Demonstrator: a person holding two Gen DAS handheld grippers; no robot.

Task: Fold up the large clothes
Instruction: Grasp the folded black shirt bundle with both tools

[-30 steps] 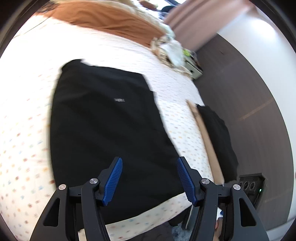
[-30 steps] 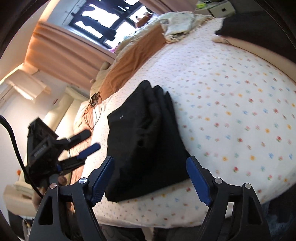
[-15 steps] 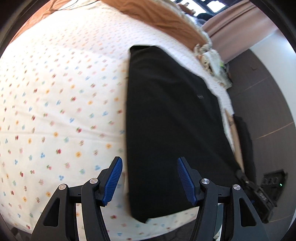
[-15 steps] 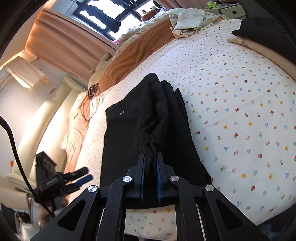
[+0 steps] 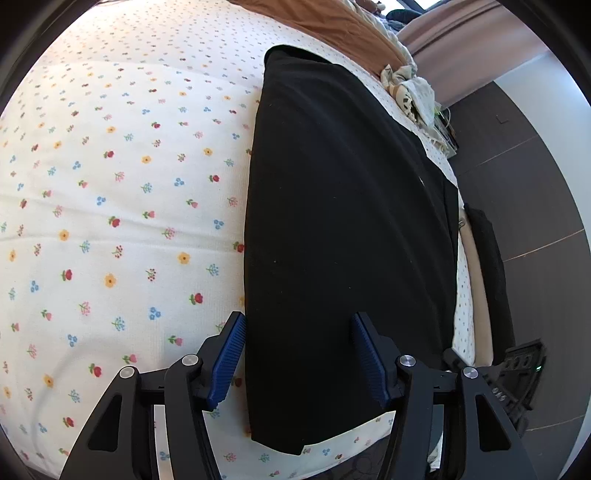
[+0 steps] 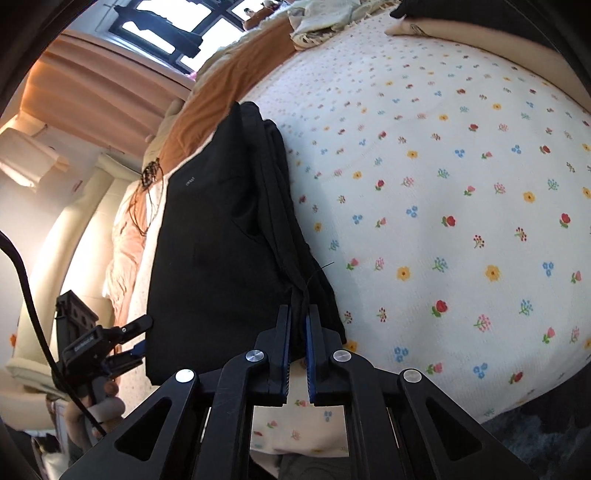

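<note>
A black garment lies folded in a long strip on the floral bed sheet. My left gripper is open, its blue pads straddling the garment's near left edge just above the cloth. In the right wrist view the same garment shows stacked layers along its right side. My right gripper is shut on the near right corner of those layers. The left gripper also shows there, at the garment's near left corner.
An orange blanket and crumpled light cloths lie at the far end of the bed. Another dark garment on a beige one hangs at the bed's right edge. Dark floor lies beyond. A window and curtains stand behind.
My right gripper closed on the garment's near right corner and has stayed shut. My left gripper swung over and came down close to the garment's near left edge, still open.
</note>
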